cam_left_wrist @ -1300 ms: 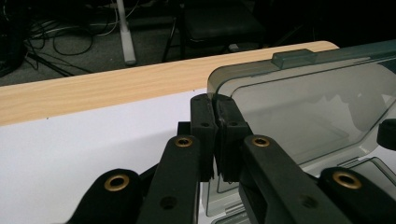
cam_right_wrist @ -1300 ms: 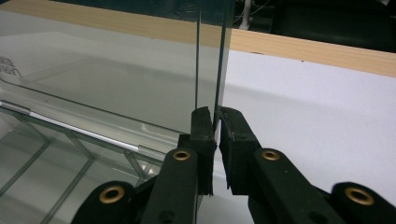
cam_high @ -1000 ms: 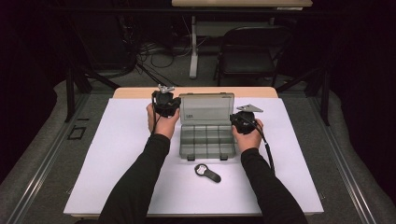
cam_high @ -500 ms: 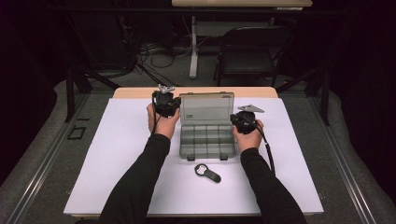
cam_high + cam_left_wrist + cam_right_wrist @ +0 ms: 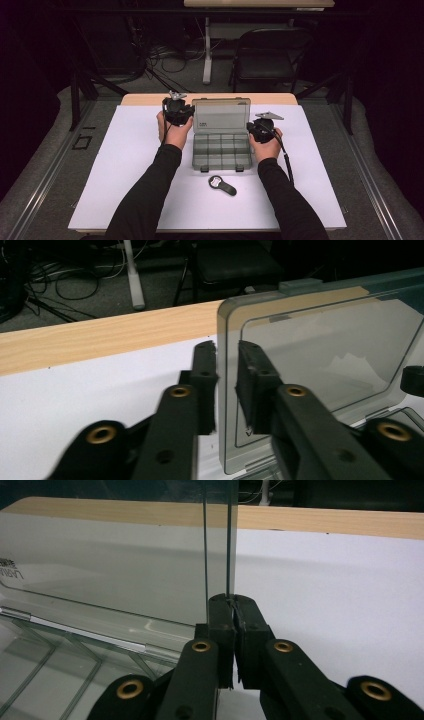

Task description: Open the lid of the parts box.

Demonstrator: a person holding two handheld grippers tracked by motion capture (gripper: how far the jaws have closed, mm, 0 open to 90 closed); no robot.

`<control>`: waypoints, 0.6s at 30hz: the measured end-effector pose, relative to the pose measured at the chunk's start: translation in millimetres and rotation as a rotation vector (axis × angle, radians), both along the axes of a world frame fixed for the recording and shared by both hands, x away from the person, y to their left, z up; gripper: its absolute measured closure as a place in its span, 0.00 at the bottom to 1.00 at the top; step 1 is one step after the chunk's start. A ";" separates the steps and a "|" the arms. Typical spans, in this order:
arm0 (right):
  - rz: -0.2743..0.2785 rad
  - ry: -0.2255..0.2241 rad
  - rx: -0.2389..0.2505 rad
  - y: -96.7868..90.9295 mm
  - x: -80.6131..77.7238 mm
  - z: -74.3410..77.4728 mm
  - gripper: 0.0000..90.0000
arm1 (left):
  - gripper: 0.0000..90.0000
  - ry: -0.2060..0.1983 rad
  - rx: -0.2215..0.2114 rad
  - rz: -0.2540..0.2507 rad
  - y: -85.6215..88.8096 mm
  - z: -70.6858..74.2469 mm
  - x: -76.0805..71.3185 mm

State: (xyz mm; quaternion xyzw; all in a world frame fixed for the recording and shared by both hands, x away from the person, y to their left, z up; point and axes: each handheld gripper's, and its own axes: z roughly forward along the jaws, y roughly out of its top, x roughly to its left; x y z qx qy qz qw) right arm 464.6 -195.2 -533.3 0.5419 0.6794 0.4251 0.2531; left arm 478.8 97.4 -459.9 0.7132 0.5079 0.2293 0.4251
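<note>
Counter covered by a white sheet, its wooden far edge exposed. Clear plastic organizer box at centre, compartments empty, lid raised upright. Left gripper at the lid's left edge: its fingers have just been opening and now stand on either side of the lid's edge, a narrow gap showing at the outer pad. Right gripper at the lid's right edge: its fingers pressed tight together on the thin edge, gripping it. Small black key fob lies near the box's front, apart from it.
</note>
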 end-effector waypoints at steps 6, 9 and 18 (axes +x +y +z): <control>0.008 0.000 -0.012 -0.1 0.0 0.9 0.98 | 0.74 0.014 -0.003 -0.033 0.4 -4.2 -5.4; 0.010 0.000 -0.015 0.0 0.1 0.9 0.98 | 0.71 0.041 -0.014 -0.047 3.8 -10.4 -8.7; 0.008 -0.008 -0.018 0.1 0.6 0.2 0.98 | 0.66 0.141 -0.004 -0.074 14.2 -37.4 -14.5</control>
